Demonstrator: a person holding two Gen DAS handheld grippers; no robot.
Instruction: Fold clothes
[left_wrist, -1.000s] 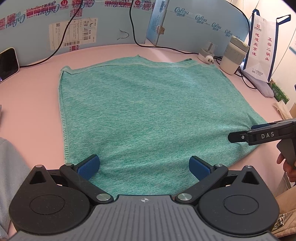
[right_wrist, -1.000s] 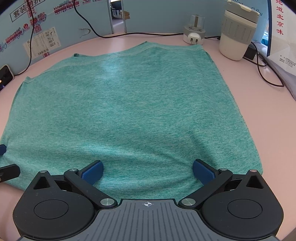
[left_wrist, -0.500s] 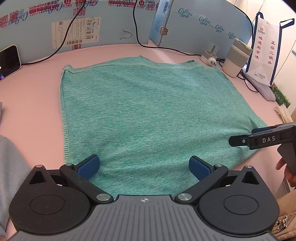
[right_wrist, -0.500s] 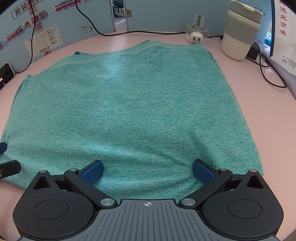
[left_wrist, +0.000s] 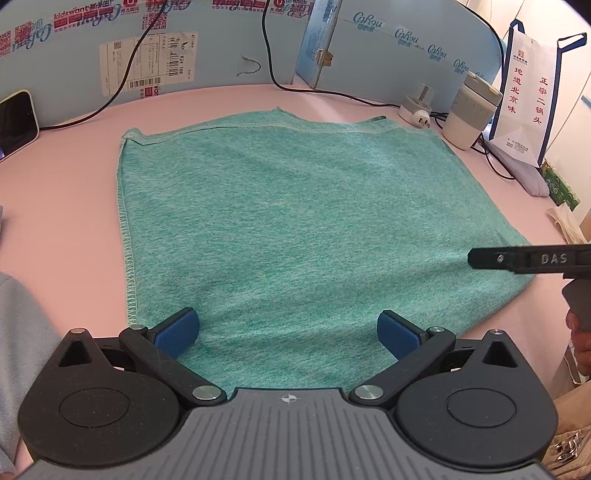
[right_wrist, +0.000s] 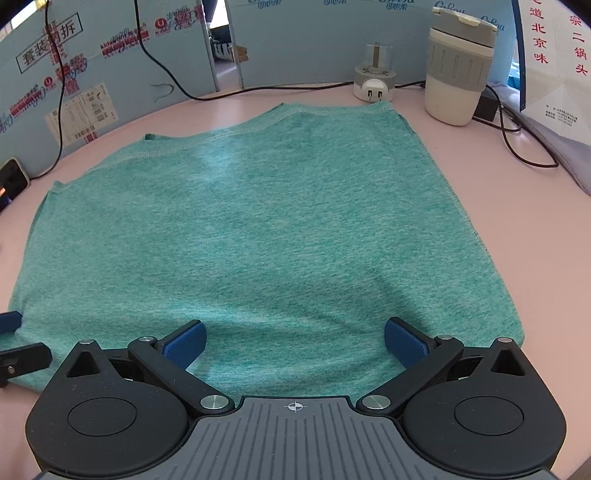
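Note:
A teal knit garment (left_wrist: 288, 229) lies flat on the pink table (left_wrist: 62, 206), folded into a rough square, and it fills the middle of the right wrist view as the same garment (right_wrist: 258, 229). My left gripper (left_wrist: 288, 328) hovers open over its near edge, blue pads wide apart with nothing between them. My right gripper (right_wrist: 293, 338) is also open above the near edge, further right. The right gripper's black finger (left_wrist: 517, 258) shows at the right of the left wrist view, over the garment's right corner. The left gripper's tip (right_wrist: 18, 358) peeks in at the far left of the right wrist view.
A blue cardboard screen (left_wrist: 221, 44) with cables rings the back. A grey-white cup (left_wrist: 469, 110), a white plug adapter (left_wrist: 417, 109) and a paper bag (left_wrist: 524, 99) stand at the back right. A phone (left_wrist: 14, 122) lies back left. Grey cloth (left_wrist: 18, 350) sits near left.
Both grippers have drawn back and risen slightly, so the garment appears a little smaller and farther. Jaws stay wide apart and the garment has not moved.

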